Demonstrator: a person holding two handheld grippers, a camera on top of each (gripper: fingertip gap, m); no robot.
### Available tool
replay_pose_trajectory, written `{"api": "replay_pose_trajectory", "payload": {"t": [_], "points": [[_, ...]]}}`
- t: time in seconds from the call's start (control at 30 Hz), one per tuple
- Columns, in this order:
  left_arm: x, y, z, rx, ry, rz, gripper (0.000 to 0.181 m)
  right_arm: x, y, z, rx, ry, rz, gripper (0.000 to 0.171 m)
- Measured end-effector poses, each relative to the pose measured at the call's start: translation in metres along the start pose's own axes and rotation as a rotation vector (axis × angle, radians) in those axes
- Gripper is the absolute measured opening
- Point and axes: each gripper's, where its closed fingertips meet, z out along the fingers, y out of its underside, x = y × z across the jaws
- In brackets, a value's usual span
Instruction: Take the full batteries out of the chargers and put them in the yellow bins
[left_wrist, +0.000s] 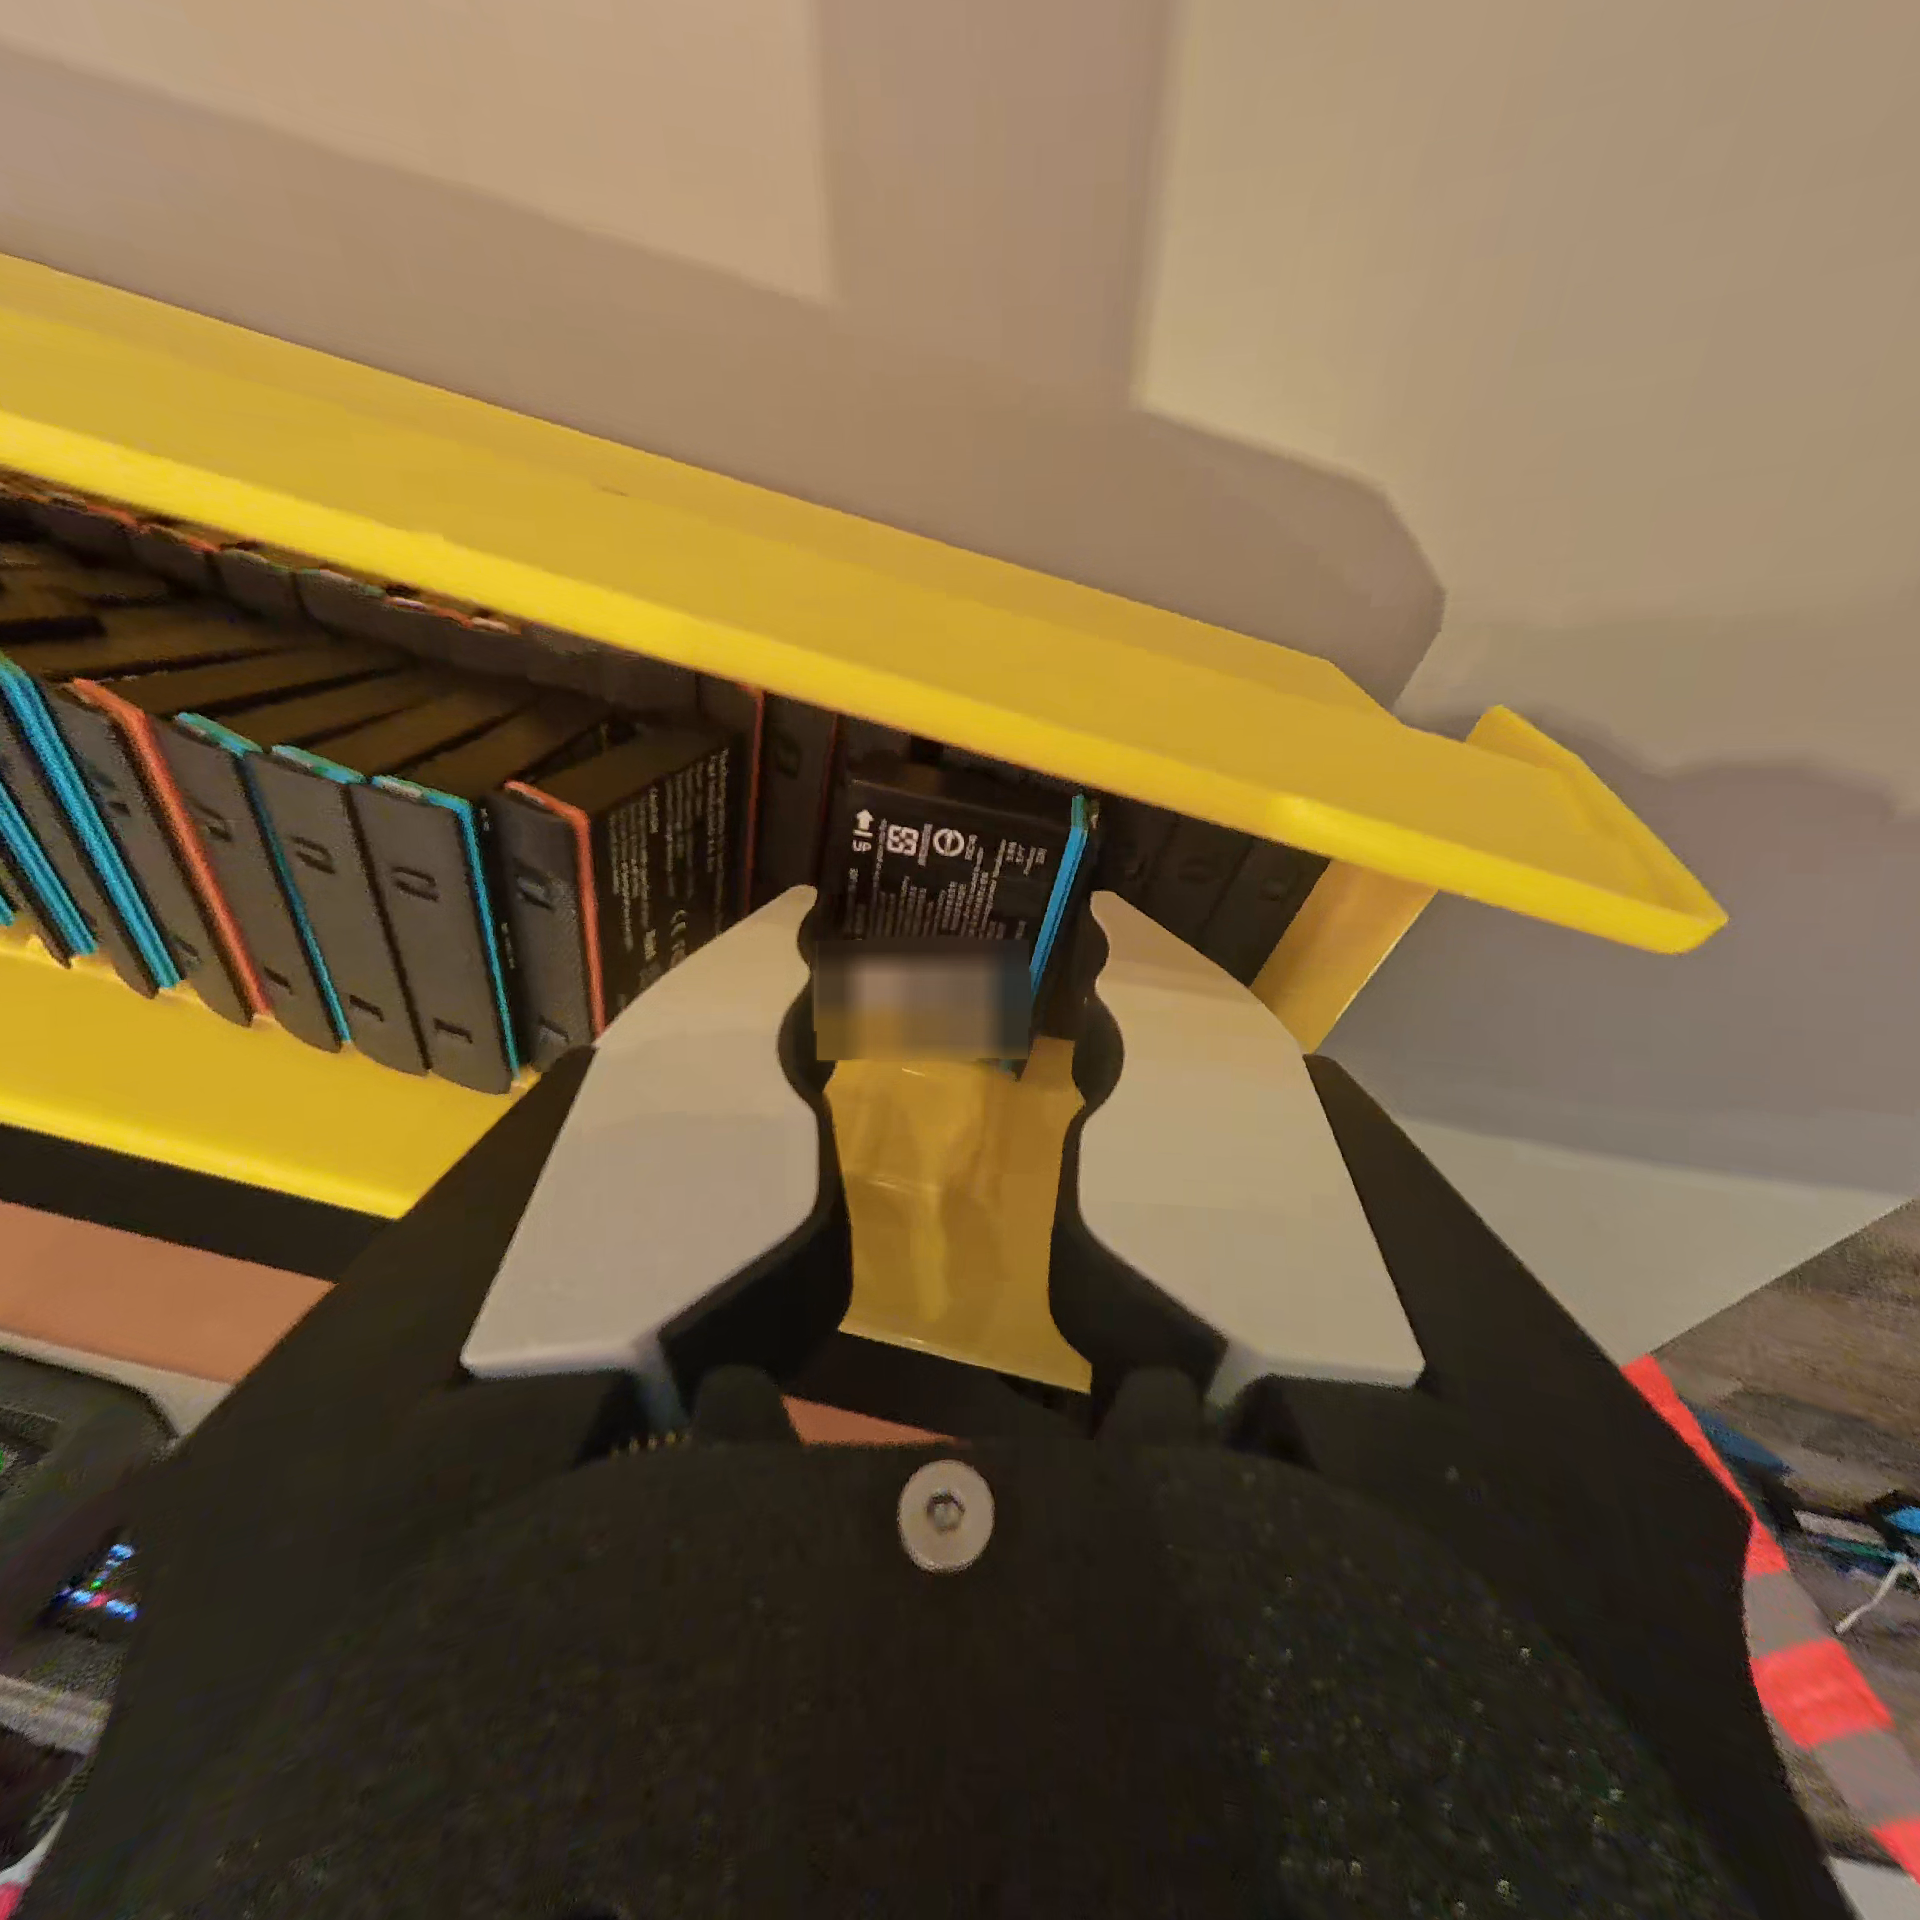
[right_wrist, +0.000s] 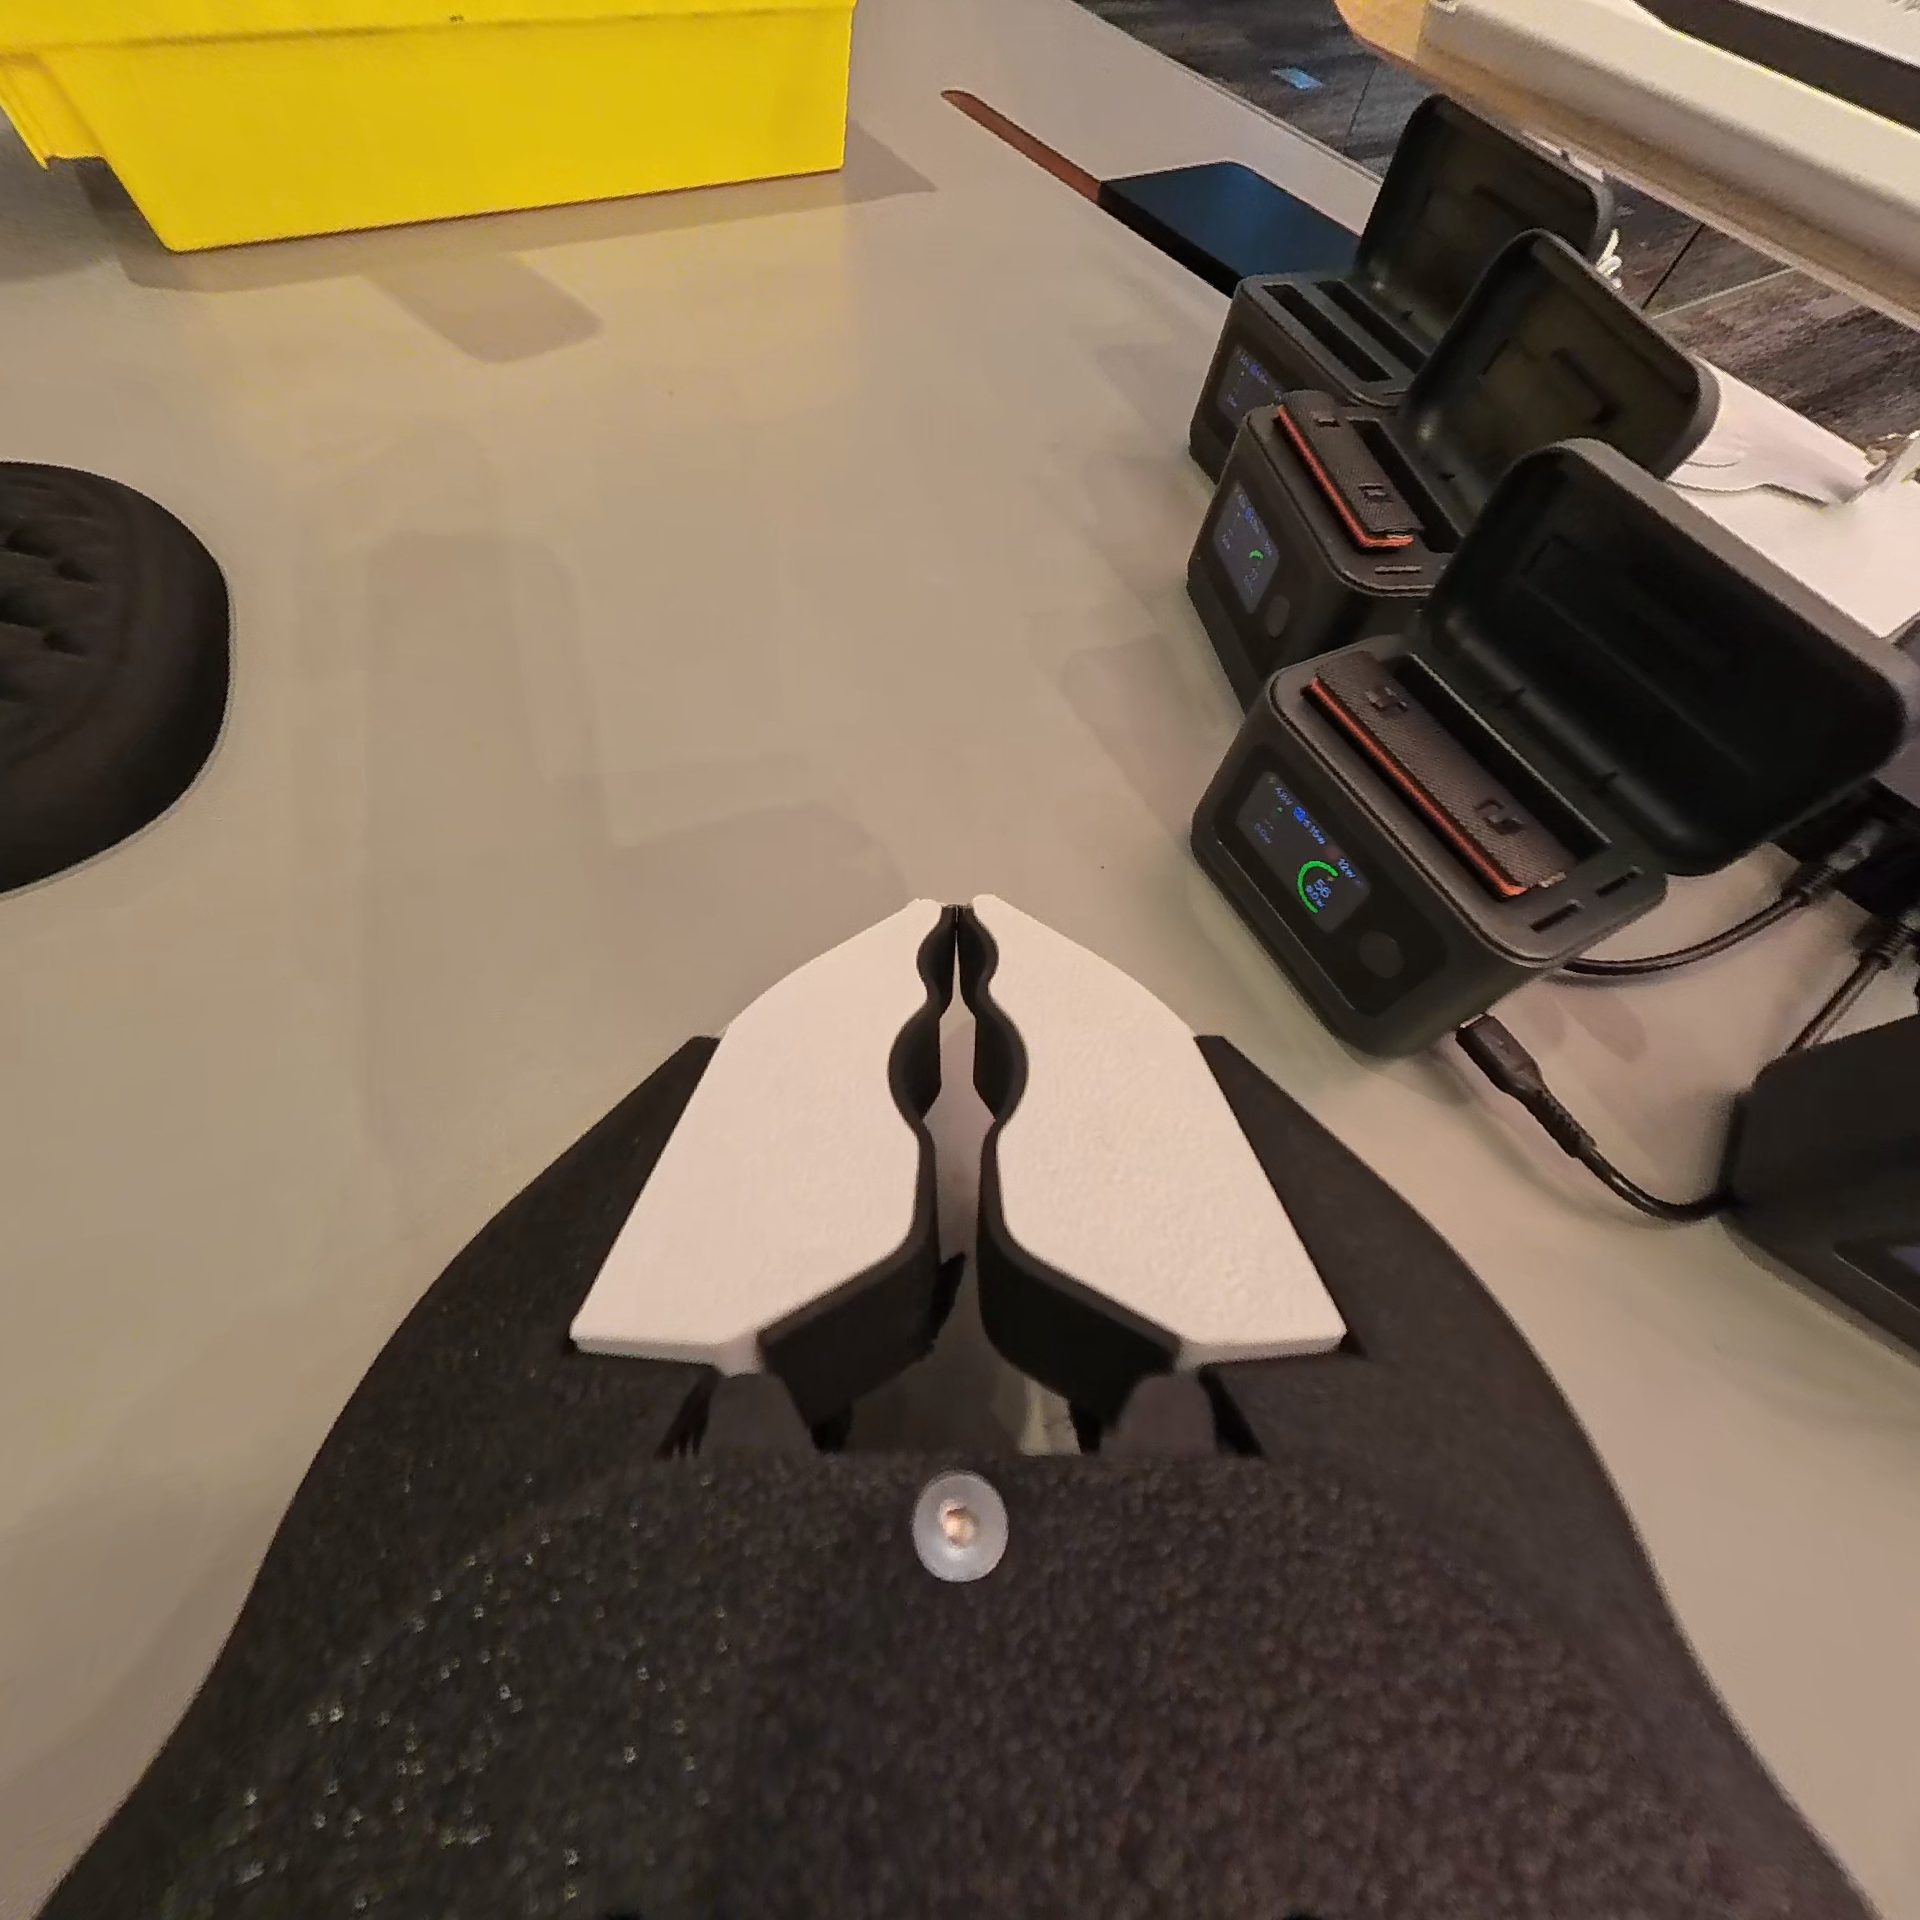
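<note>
In the left wrist view my left gripper (left_wrist: 951, 909) reaches into a yellow bin (left_wrist: 935, 665). A black battery with a blue edge (left_wrist: 956, 852) stands tilted between its spread pads, and a sliver of room shows at the right pad, so the pads do not press on it. A row of black batteries (left_wrist: 416, 914) with blue and orange edges fills the bin to the left. In the right wrist view my right gripper (right_wrist: 958, 914) is shut on nothing above the table. Three chargers stand open to its right; the nearest (right_wrist: 1382, 894) and the middle one (right_wrist: 1278, 551) each hold an orange-edged battery (right_wrist: 1444, 790).
A yellow bin (right_wrist: 468, 125) stands at the far left of the grey table (right_wrist: 675, 520). A black round pad (right_wrist: 94, 665) lies at the left edge. Cables (right_wrist: 1558, 1122) run from the chargers at the right. The bin's overhanging rim is close above my left fingers. My right fingertips sit around 40 centimeters from my left ones.
</note>
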Motion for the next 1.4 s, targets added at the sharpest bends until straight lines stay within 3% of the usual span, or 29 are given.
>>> {"api": "replay_pose_trajectory", "payload": {"t": [0.17, 0.4, 0.57, 0.77, 0.87, 1.1, 1.4], "points": [[0.000, 0.003, -0.009, 0.038, -0.079, -0.006, 0.042, 0.000, 0.000, 0.000, 0.003, 0.008, -0.006, 0.000], [-0.004, 0.000, -0.070, 0.220, -0.222, -0.070, 0.042, -0.015, -0.022, -0.010, 0.130, -0.067, -0.045, 0.003], [0.023, -0.059, -0.113, 0.495, -0.206, -0.015, 0.042, -0.033, -0.047, -0.026, 0.247, -0.109, -0.171, 0.003], [0.076, -0.143, -0.124, 0.664, -0.034, 0.166, 0.042, -0.059, -0.069, -0.043, 0.305, -0.149, -0.385, 0.012], [0.100, -0.181, -0.124, 0.695, 0.035, 0.268, 0.042, -0.073, -0.078, -0.048, 0.305, -0.144, -0.508, 0.025], [0.138, -0.252, -0.124, 0.735, 0.141, 0.451, 0.042, -0.114, -0.103, -0.058, 0.336, -0.176, -0.807, 0.027], [0.166, -0.289, -0.113, 0.693, 0.244, 0.559, 0.042, -0.133, -0.092, -0.046, 0.213, -0.168, -1.185, 0.034]]}}
